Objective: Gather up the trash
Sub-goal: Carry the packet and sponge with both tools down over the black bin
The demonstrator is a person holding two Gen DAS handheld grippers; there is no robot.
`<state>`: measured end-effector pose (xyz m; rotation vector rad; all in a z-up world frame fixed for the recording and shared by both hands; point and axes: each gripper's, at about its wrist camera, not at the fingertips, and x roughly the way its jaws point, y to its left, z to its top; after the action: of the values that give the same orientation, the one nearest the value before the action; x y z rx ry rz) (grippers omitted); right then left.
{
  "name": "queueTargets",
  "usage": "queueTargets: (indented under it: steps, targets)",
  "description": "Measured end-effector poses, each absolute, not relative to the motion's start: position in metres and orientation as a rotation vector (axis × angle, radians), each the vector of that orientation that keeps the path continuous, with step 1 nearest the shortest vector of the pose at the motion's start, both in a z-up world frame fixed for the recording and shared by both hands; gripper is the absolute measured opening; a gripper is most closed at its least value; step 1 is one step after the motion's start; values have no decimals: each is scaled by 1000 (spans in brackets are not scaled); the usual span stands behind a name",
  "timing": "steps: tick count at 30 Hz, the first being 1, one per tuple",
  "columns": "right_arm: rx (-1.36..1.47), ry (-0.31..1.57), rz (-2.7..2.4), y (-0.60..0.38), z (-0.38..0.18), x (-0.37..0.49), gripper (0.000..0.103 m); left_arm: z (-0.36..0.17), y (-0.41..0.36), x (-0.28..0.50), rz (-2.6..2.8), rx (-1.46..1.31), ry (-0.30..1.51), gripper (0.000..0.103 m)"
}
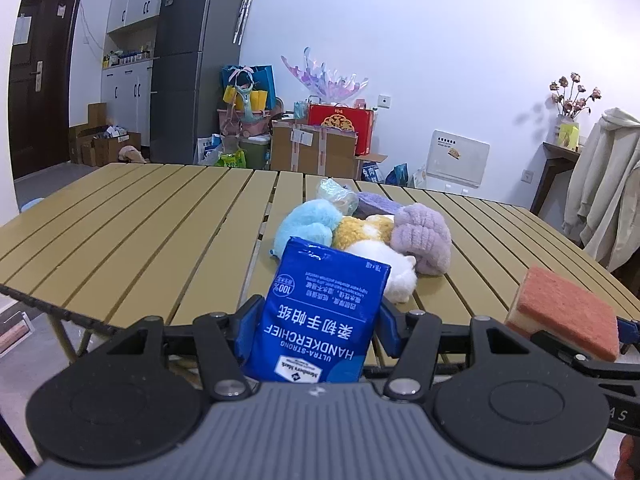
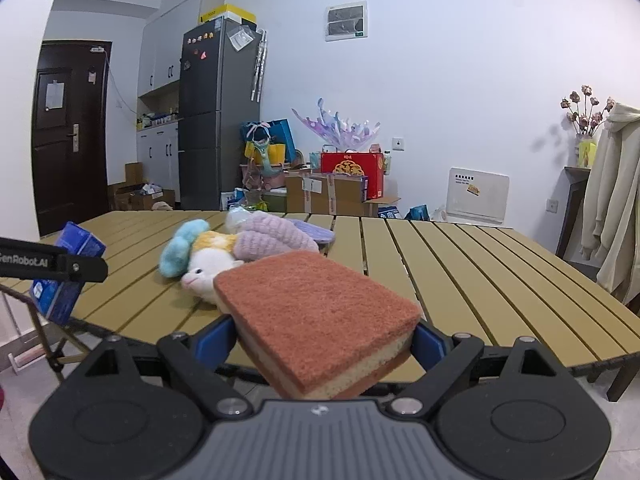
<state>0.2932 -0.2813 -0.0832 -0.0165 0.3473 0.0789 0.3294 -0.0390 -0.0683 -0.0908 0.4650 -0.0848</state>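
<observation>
The tissue pack [image 1: 320, 316] stands clamped between the blue pads of the left gripper [image 1: 314, 328], lifted at the table's near edge; from the right wrist it shows at 9 o'clock. The sponge [image 2: 316, 320] is pinched flat in the right gripper [image 2: 324, 340], orange face up, hanging just off the table's [image 2: 460, 272] near edge. Both claws are full, so neither can take more now.

Left on the slats, at 12 o'clock from both cameras, lie a plush toy [image 2: 204, 264], a purple fluffy thing [image 2: 276, 240] touching it, a crumpled clear wrapper [image 1: 336, 194] behind, and a flat purple item [image 1: 378, 202] beside that. No bin shows in either view, so where the load goes cannot be told.

The step in hand looks like carrying both pieces off to a bin. Keep each squeeze steady: the pack is slick film and could slide down, and the sponge gives under pressure. Keep the two grippers apart, since they hang close side by side, and release only once over the bin.
</observation>
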Motion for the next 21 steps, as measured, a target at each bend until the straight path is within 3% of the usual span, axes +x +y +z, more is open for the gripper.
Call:
queueTargets:
  steps: [21]
  targets:
    - [-30,389,101,-270,-81,199,90,-70,-28,244,-82,-25,497,58]
